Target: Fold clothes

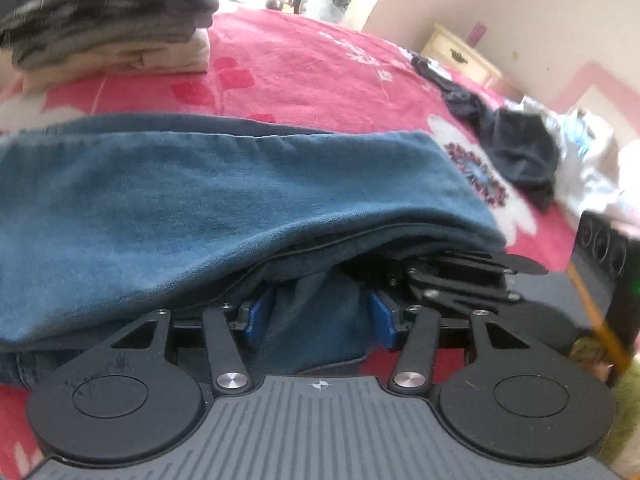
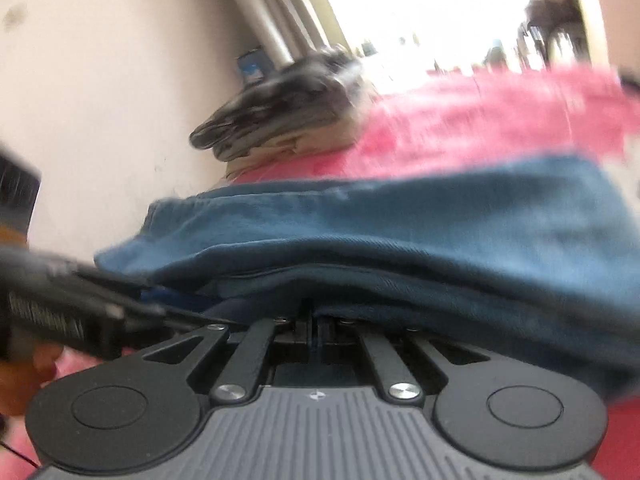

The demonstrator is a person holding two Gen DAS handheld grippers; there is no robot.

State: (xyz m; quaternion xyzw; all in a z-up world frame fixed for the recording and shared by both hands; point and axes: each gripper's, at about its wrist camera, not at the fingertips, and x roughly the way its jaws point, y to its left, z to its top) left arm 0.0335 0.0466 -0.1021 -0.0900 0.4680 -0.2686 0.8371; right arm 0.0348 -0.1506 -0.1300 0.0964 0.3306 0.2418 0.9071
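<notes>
Pink bedding with white flower prints covers the bed [image 1: 304,68] that carries everything. No readable writing shows anywhere; the only mark is a small crosshair symbol on the grey ribbed body of each tool.

Near the middle of the bed lies the blue garment [image 1: 192,208], folded over in thick layers, its near edge draped onto both sets of tongs. The left tongs [image 1: 320,312] stand parted, their blue pads [image 1: 258,316] on either side of a hanging fold of the blue cloth, with a gap to the pads on each side. The right tongs [image 2: 316,330] are pressed together at the garment's near edge [image 2: 400,248], and the cloth runs down into them, so they seem to pinch it, though the fabric hides the tips. The right tool also shows in the left wrist view, tucked under the right end of the garment.

Far left sits a stack of folded clothes [image 1: 108,20], dark striped pieces on top of cream ones. To the right lie a dark crumpled garment [image 1: 516,148] and a loose white heap [image 1: 588,160]. A cream bedside cabinet [image 1: 460,56] stands against the far wall. The right wrist view is blurred.
</notes>
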